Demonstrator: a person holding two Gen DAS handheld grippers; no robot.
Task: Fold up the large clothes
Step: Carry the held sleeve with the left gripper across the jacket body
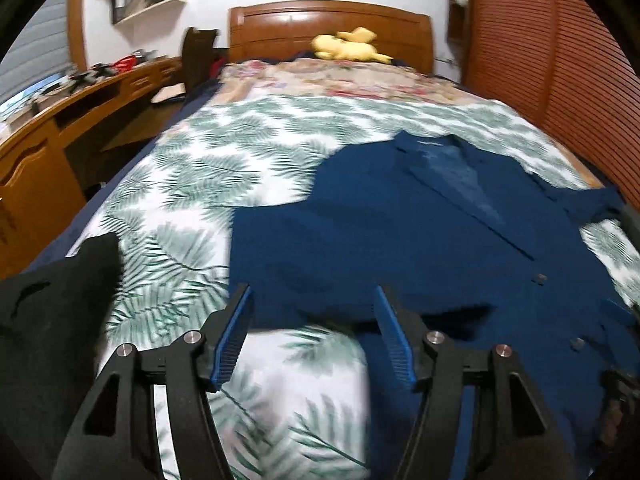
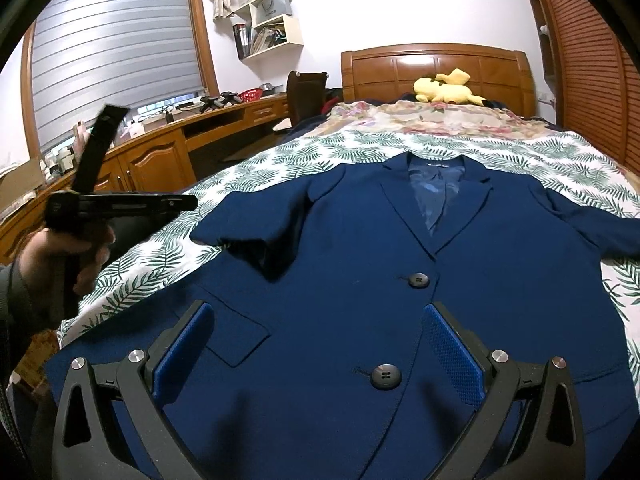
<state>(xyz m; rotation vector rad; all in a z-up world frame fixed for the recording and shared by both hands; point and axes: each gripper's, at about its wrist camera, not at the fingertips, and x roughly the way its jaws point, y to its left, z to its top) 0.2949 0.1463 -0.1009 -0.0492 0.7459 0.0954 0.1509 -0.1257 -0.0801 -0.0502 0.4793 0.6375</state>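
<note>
A navy-blue woven suit jacket [image 2: 360,264] lies face-up and buttoned on a white bedspread printed with green fern leaves [image 2: 280,152], its collar toward the brown wooden headboard [image 2: 436,68] and its hem toward the foot of the bed, so its long axis runs straight down the bed from that headboard. The short sleeve on the window side of the headboard is already turned in over the chest; the opposite sleeve spreads flat. The left gripper [image 1: 314,320], its 2 blue-padded jaws apart and empty, hangs above the hem corner on the folded-sleeve side. The right gripper [image 2: 318,344], jaws also wide and clamped on nothing, hovers over the lower of 2 dark buttons [image 2: 386,376]. The fold looks barely begun: the likely next move calls for pinching the outspread sleeve or a side edge and carrying it across the front without dragging the cloth.
</note>
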